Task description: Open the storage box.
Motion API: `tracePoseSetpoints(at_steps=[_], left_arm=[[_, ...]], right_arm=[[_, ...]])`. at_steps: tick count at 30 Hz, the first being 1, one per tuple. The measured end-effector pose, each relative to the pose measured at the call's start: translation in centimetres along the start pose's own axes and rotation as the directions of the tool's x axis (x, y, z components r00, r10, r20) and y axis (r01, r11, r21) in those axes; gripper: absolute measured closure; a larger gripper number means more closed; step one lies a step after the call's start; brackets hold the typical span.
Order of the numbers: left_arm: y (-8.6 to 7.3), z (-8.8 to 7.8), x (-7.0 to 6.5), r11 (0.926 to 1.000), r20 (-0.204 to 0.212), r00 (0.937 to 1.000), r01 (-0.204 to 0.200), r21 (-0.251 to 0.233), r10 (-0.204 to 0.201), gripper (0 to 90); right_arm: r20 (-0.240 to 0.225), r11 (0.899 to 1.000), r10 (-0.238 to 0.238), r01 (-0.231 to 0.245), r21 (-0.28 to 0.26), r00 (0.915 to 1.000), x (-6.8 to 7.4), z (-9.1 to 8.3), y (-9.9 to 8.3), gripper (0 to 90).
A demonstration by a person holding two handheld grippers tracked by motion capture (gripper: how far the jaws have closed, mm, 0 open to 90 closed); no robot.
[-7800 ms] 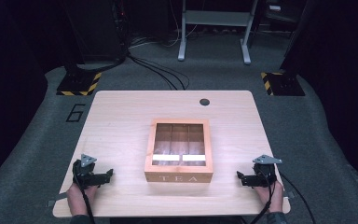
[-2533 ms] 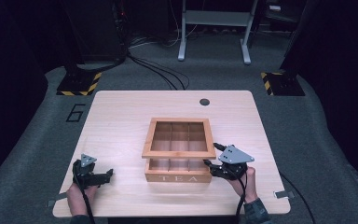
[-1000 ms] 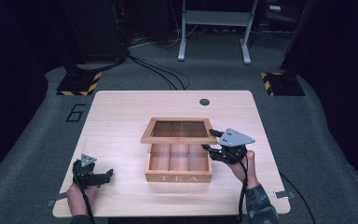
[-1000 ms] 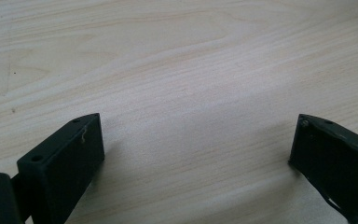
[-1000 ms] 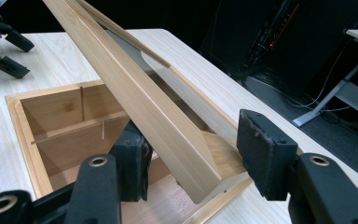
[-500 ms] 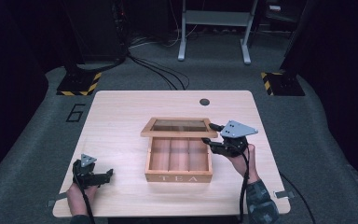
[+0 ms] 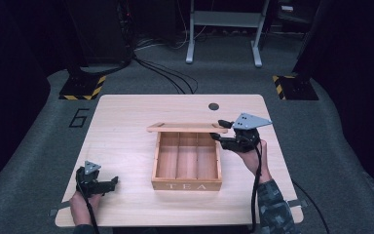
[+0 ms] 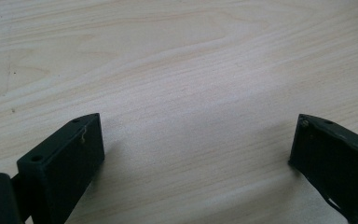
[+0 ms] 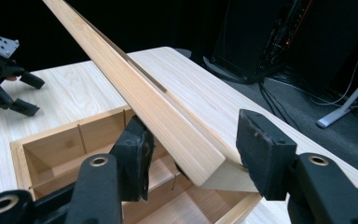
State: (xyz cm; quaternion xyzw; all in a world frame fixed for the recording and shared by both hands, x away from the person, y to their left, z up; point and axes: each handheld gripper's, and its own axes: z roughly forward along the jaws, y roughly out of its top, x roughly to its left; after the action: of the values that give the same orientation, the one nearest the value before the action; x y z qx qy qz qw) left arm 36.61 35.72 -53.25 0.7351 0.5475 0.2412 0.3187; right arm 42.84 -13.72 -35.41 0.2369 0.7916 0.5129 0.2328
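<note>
I have brought my right gripper (image 7: 220, 137) away from the near right corner of the tabletop (image 7: 126, 131) and up to the right end of the tea box (image 7: 187, 168). The lid (image 7: 187, 127), which lay shut at the start, has swung up on its far edge and now stands nearly edge-on above the compartments. In the right gripper view its corner sits between my spread jaws.

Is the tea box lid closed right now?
No, the lid stands raised above the tea box, whose compartments lie open.
</note>
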Motion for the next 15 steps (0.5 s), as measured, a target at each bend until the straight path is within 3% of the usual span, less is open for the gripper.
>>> tracePoseSetpoints(at_steps=[15], left_arm=[[0.0,0.0,0.0,1.0000,0.001,1.0000,-0.002,0.000,0.002,2.6]], right_arm=[[-0.042,0.997,0.074,-0.074,0.015,0.9964,-2.6,0.9,2.1,47.6]])
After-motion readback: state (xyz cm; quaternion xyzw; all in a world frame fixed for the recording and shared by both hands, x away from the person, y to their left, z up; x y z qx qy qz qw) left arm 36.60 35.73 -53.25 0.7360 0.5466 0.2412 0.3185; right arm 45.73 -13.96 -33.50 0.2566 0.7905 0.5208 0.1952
